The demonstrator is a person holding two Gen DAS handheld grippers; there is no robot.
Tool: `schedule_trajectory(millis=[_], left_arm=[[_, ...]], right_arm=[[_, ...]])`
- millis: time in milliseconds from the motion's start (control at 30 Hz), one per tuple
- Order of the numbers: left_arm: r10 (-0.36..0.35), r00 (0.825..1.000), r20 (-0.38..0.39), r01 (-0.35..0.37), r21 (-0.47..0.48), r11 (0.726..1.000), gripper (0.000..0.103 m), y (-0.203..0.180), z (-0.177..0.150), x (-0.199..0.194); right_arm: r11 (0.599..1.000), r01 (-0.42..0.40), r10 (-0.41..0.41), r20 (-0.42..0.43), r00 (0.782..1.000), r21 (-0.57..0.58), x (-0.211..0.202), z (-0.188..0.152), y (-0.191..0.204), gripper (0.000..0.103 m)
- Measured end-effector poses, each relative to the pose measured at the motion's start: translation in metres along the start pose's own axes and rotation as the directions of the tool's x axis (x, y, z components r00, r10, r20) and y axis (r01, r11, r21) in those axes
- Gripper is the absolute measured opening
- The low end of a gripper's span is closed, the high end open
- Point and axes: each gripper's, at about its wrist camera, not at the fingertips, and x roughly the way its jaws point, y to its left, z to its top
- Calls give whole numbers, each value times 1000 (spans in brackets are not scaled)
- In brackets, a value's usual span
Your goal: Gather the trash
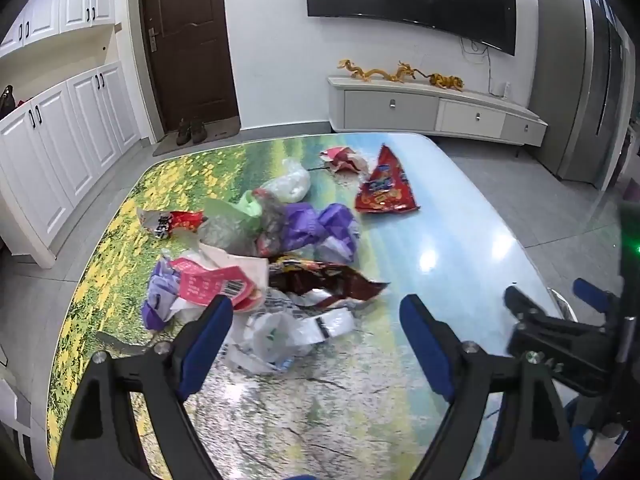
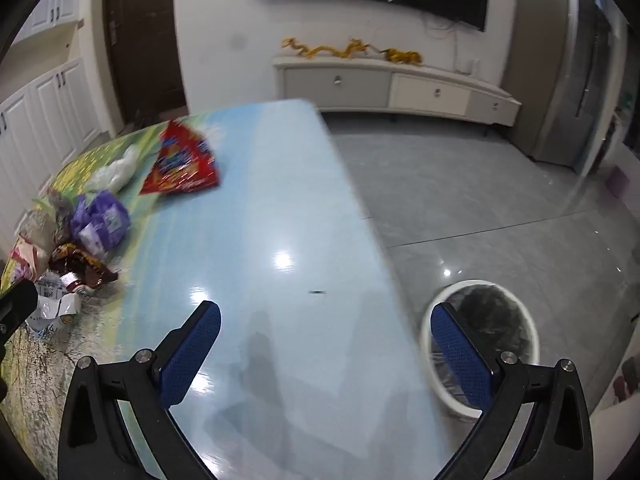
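A heap of trash lies on the picture-print table [image 1: 460, 216]: a white plastic bag [image 1: 280, 336], a dark brown foil wrapper [image 1: 320, 280], a pink-and-white wrapper [image 1: 216, 280], purple bags [image 1: 316, 228] and a red snack bag [image 1: 384, 188]. My left gripper [image 1: 316, 320] hovers open just above the white bag, nothing between its fingers. My right gripper [image 2: 326, 332] is open over the bare right part of the table [image 2: 280, 220], empty. The right gripper [image 1: 552, 320] also shows at the right of the left wrist view. A white round bin [image 2: 532, 320] with a dark liner stands on the floor beside the table.
A clear plastic bag [image 1: 290, 182] and a torn red-white wrapper [image 1: 344, 158] lie farther back. Beyond the table are a low TV cabinet [image 1: 436, 110], a dark door [image 1: 188, 40] with shoes [image 1: 191, 131], and white cupboards [image 1: 60, 152] along the left wall.
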Motion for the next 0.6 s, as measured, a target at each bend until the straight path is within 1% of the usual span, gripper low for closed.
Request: schedule_trajectory(millis=[133,267,467,600], left_arm=[[-10,1000,9,10,18,1000,85,-17,3,-6],[-17,1000,13,17,27,999,85,-33,7,-11],[0,999,32,0,3,1000,85,-47,15,-19],[33,998,54,-32,-21,999,85,-49,18,-26]], right_arm=[[999,20,-21,39,999,29,-13,6,-25,103],[999,26,-29,77,997,41,-24,7,-40,103],[998,20,-28,121,992,61,-39,10,-58,103],[997,9,-19,155,988,70,-49,11,-65,103]])
